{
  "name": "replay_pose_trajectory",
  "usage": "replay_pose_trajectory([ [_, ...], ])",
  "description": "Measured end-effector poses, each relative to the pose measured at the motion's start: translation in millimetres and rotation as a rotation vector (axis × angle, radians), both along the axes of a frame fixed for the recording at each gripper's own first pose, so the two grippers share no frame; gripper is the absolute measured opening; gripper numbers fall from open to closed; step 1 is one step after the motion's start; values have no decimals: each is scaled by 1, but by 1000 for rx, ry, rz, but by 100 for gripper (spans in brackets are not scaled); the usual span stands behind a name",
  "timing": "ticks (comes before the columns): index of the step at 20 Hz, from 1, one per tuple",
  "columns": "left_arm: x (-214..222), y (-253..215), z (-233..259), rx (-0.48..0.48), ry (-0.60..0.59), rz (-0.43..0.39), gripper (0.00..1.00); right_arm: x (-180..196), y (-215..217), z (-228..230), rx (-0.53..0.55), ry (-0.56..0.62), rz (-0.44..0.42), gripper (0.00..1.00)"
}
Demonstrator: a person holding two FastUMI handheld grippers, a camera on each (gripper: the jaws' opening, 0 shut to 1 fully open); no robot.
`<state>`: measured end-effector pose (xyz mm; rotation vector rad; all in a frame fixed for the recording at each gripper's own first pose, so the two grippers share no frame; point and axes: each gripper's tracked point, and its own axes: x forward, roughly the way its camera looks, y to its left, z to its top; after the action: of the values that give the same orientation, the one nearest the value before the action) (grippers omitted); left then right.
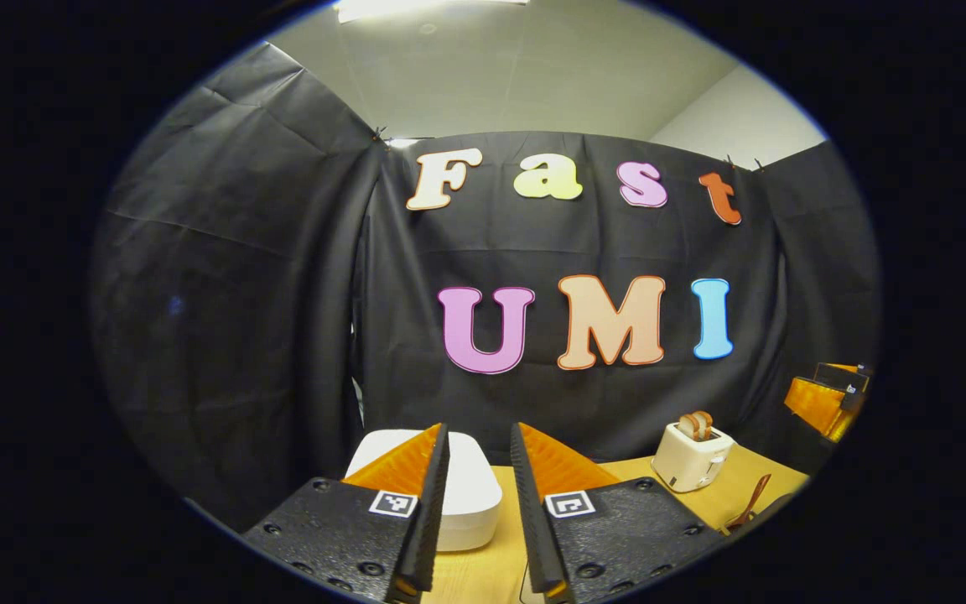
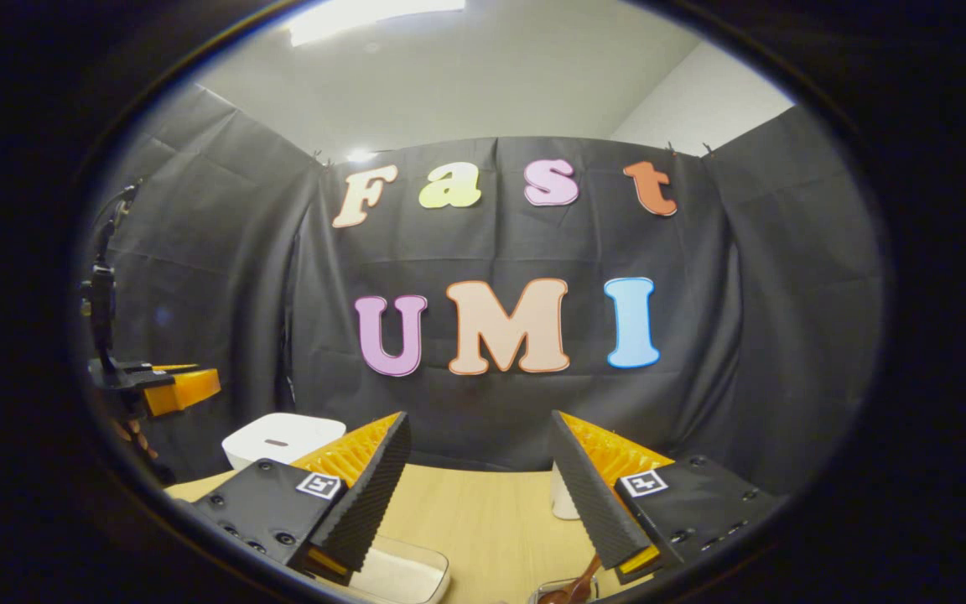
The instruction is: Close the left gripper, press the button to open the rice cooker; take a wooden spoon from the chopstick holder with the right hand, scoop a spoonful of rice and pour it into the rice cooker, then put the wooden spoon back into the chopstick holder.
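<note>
The white rice cooker (image 1: 470, 495) sits with its lid down on the wooden table (image 1: 483, 570), just beyond my left gripper (image 1: 479, 429), which is open by a narrow gap and holds nothing. In the right gripper view the rice cooker (image 2: 282, 436) stands at the back left, and the left gripper (image 2: 185, 382) hovers above and left of it. My right gripper (image 2: 479, 417) is wide open and empty above the table. A wooden spoon (image 2: 579, 579) pokes up beside its right finger. A clear container of rice (image 2: 403, 575) lies under its left finger.
A cream toaster (image 1: 688, 457) with bread slices stands at the back right of the table, with a brown wooden utensil (image 1: 750, 502) in front of it. The right gripper (image 1: 823, 403) hangs at the far right. A small white object (image 2: 563, 502) stands behind the right finger.
</note>
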<state>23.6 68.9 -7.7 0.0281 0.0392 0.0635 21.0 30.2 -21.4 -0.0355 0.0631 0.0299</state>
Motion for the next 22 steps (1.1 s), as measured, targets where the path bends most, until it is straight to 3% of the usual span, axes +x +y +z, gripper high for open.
replay_pose_trajectory([
  [5, 17, 26, -9, -17, 14, 50, 1, 2, -1, -3, -6, 5, -18, 100],
  [12, 59, 65, -28, -111, 49, 39, 0, 3, -6, -12, -24, 24, -71, 100],
  [22, 119, 98, -117, -139, 231, 14, 0, 3, -7, -26, -77, 68, -128, 100],
])
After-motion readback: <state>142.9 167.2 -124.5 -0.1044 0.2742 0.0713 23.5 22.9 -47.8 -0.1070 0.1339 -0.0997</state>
